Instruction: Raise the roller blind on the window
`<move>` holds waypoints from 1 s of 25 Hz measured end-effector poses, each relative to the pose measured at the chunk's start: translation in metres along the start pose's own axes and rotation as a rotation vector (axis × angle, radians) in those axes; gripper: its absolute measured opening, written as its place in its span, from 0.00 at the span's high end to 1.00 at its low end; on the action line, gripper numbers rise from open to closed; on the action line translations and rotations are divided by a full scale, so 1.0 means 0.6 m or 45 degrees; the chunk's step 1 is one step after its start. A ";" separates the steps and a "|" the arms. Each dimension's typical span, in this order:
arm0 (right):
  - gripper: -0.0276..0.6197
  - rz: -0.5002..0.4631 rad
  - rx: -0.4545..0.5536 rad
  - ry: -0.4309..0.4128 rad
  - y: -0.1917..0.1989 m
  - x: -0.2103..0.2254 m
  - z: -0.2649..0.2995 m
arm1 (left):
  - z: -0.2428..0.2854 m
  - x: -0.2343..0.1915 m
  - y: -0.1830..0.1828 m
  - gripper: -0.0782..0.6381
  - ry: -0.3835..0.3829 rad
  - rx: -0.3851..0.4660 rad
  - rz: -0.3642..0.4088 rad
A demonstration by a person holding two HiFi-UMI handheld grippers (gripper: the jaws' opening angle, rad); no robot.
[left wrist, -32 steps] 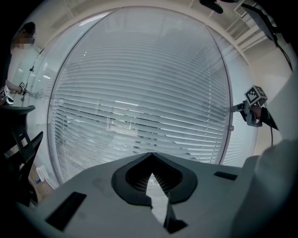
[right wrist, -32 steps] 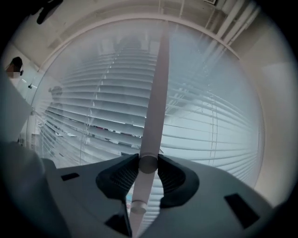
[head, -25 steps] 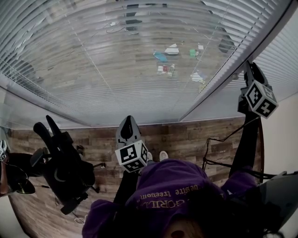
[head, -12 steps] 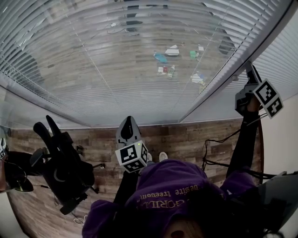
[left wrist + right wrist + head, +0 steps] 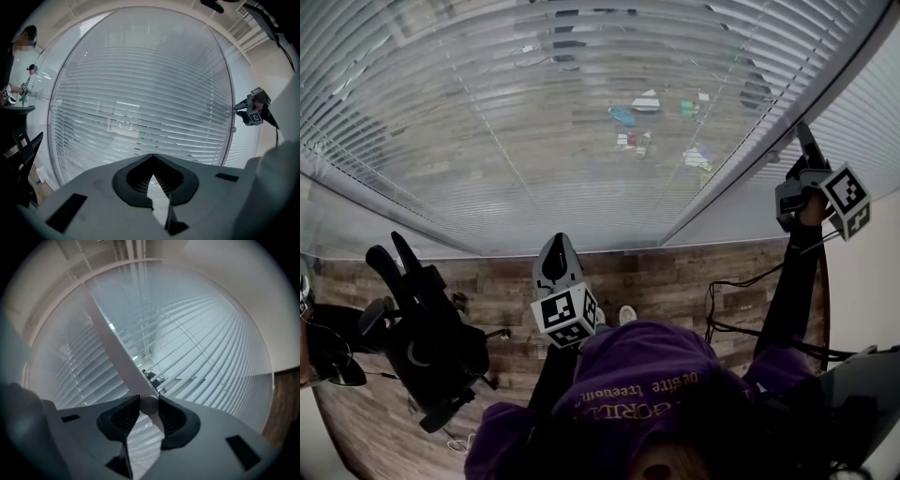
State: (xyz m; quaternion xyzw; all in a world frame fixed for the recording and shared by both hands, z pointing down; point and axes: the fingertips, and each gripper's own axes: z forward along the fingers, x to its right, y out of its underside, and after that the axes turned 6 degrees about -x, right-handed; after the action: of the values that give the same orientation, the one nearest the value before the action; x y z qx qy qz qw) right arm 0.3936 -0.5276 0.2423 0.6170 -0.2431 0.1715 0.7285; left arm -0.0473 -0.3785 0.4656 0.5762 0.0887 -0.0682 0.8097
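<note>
The right tool (image 5: 805, 145) is held high at the window's right edge, its jaws pinched on a small round knob (image 5: 149, 405) beside the frame post (image 5: 741, 192). I take the knob for the pull of the blind (image 5: 581, 112), which hangs down over the glass. The left tool (image 5: 152, 157) idles low, jaws together on nothing.

Open all along the front of the blind (image 5: 581, 122), ahead of the left gripper (image 5: 558, 251), jaws together and empty. Barred at right by the window post (image 5: 741, 173), with the right gripper (image 5: 804, 142) clamped there on a round knob (image 5: 149, 405). Crowded low left by a black stand (image 5: 427, 342); strewn low right with cables (image 5: 741, 281).
</note>
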 end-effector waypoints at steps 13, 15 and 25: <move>0.76 -1.068 -0.086 0.202 0.016 -0.019 0.005 | 0.000 -0.003 0.003 0.89 0.005 -0.003 0.003; 0.76 -1.169 -0.090 0.239 0.017 -0.018 0.004 | 0.000 -0.002 0.003 0.89 0.005 -0.003 0.004; 0.77 -0.894 -0.129 0.231 0.013 -0.008 0.000 | -0.003 0.002 0.005 0.89 0.003 0.000 0.016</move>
State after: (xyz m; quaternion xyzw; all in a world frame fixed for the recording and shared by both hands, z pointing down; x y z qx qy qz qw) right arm 0.3851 -0.5258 0.2460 0.6083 0.0410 -0.0474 0.7913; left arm -0.0459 -0.3761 0.4674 0.5767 0.0862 -0.0625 0.8100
